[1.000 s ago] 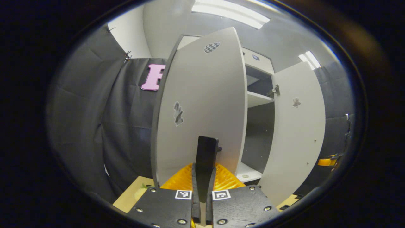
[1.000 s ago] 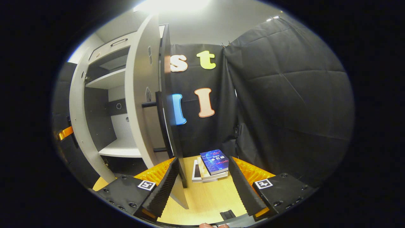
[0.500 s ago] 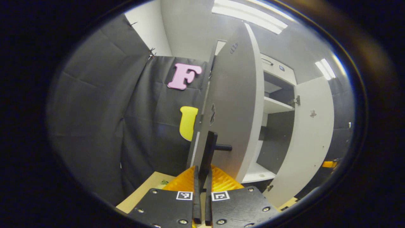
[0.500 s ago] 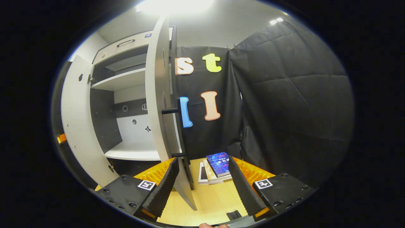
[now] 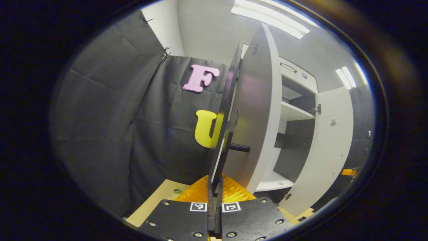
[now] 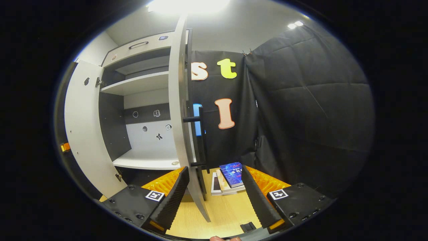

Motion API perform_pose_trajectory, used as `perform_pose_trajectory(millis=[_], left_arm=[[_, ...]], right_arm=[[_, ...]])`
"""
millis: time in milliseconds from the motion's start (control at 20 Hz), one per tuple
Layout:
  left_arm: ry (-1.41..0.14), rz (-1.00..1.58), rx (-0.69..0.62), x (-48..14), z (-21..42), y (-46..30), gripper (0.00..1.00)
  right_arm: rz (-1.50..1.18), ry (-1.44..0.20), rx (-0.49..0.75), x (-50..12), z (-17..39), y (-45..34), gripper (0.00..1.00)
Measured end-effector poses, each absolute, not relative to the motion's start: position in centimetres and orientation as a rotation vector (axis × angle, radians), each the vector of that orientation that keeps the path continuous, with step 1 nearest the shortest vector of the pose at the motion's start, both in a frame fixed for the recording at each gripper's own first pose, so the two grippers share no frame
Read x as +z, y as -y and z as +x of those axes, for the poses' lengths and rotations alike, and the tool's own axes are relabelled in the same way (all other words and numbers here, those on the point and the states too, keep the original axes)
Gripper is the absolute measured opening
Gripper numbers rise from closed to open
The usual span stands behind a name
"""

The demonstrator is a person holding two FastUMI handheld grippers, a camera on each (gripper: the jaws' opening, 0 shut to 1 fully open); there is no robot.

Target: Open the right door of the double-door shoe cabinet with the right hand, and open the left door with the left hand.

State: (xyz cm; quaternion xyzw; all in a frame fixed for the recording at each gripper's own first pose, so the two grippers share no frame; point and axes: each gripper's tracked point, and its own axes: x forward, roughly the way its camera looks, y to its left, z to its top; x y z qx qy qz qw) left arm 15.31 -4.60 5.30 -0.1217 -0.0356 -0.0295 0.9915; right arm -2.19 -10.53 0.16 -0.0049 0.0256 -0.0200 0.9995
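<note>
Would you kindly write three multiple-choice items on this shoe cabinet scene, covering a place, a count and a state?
1. Where do the stacked books lie?
A. on the wooden floor beside the pale grey double-door shoe cabinet
B. on a cabinet shelf
C. on top of the cabinet

2. How many cabinet doors stand open?
A. none
B. one
C. two

3. What is the left gripper doing?
A. gaping wide
B. closed on the left door's black bar handle
C. holding a book

Answers: 1 A, they rest on floor right of the right door. 2 C, both doors swing outward. 3 B, its fingers pinch the handle.
</note>
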Motion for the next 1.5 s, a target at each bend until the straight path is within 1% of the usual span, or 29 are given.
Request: perform_pose_trajectory(millis=[200,250,400,550,750,800,850,900,950,1050,1100,1150,1300,1500], left_arm=[[0.066,-0.242,-0.059,5.4,14.9,4.6,0.01],[0.062,-0.247,-0.061,5.4,14.7,4.7,0.01],[0.055,-0.259,-0.052,5.5,13.6,4.6,0.01],[0.097,-0.311,-0.052,7.2,12.6,4.7,0.02],[0.152,-0.295,0.053,8.0,11.2,2.8,0.01],[0.157,-0.28,0.07,8.1,10.9,2.7,0.02],[0.156,-0.263,0.089,8.0,10.8,2.5,0.02],[0.152,-0.25,0.115,7.7,10.7,1.9,0.02],[0.145,-0.241,0.128,7.5,10.5,1.8,0.13],[0.147,-0.224,0.135,7.3,10.1,2.0,0.24],[0.152,-0.216,0.132,7.4,9.5,2.3,0.38],[0.16,-0.203,0.134,7.6,8.9,2.5,0.52],[0.173,-0.141,0.136,7.1,7.1,4.1,0.94],[0.188,-0.111,0.1,6.9,6.0,7.0,0.95]], right_arm=[[-0.01,-0.075,-0.056,-0.5,-2.7,10.7,0.98],[-0.002,-0.066,-0.052,-0.3,-2.8,10.5,0.92],[-0.016,-0.042,-0.056,-0.4,-3.1,10.5,0.92],[-0.034,-0.054,-0.037,-1.3,-3.6,10.3,0.92],[-0.009,-0.035,0.037,-0.9,-4.1,7.9,0.92],[-0.004,-0.023,0.056,-0.8,-4.0,7.3,0.98],[-0.002,-0.007,0.074,-0.5,-4.0,6.7,0.92],[-0.004,0.004,0.087,-0.4,-4.0,6.2,0.98],[-0.007,0.011,0.096,-0.3,-4.0,5.8,0.98],[-0.014,0.021,0.123,-0.2,-4.1,4.6,0.98],[-0.012,0.021,0.138,-0.3,-4.2,4.1,0.92],[-0.003,0.019,0.151,-0.5,-4.3,3.6,0.98],[0.034,0.022,0.179,-1.0,-4.4,2.4,0.98],[0.019,-0.017,0.218,-2.4,-4.6,0.7,0.98]])
